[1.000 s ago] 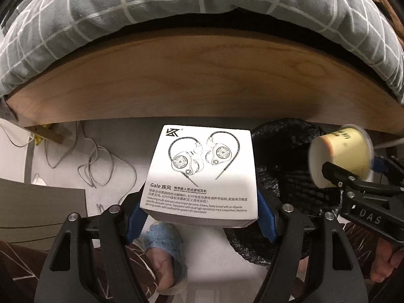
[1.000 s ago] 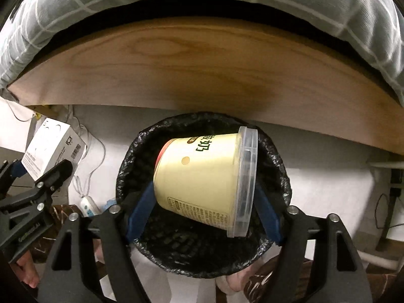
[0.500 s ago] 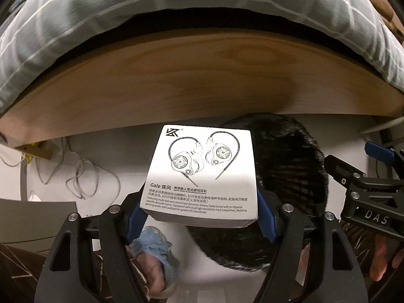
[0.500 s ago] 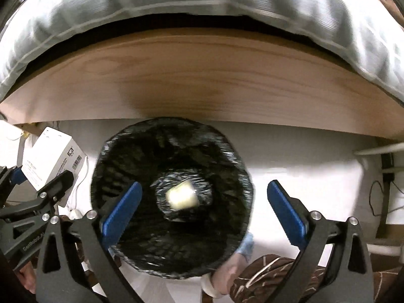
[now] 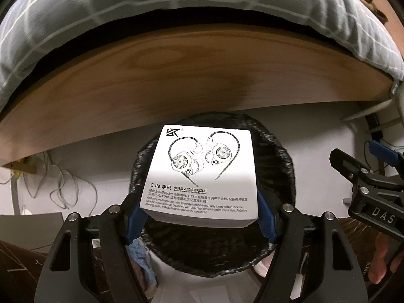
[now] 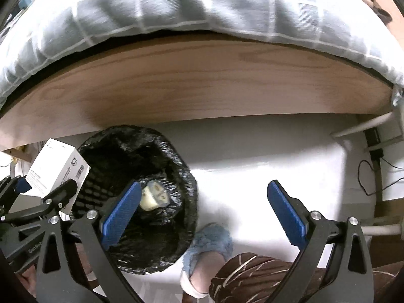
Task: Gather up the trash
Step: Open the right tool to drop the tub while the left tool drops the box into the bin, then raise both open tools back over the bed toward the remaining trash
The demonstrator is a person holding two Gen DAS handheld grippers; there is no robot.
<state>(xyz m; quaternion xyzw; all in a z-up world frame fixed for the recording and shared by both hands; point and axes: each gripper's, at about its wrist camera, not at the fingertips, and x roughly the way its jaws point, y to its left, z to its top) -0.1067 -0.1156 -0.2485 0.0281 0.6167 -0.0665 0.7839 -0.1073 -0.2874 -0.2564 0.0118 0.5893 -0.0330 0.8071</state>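
Observation:
My left gripper (image 5: 199,214) is shut on a white earphone box (image 5: 202,174) and holds it above the black-lined trash bin (image 5: 282,166). The box also shows in the right wrist view (image 6: 56,169), at the bin's left rim. My right gripper (image 6: 202,212) is open and empty, to the right of the bin (image 6: 141,151). A yellow lidded cup (image 6: 154,195) lies at the bottom of the bin. The right gripper shows at the right edge of the left wrist view (image 5: 366,176).
A wooden bed frame (image 6: 202,88) with a grey checked duvet (image 6: 176,7) runs across the back. Cables (image 5: 58,184) lie on the white floor at left. The person's foot in a blue slipper (image 6: 212,240) stands beside the bin.
The right gripper opened and dropped the yellow cup into the bin, then moved right. The left gripper carried the box right, over the bin.

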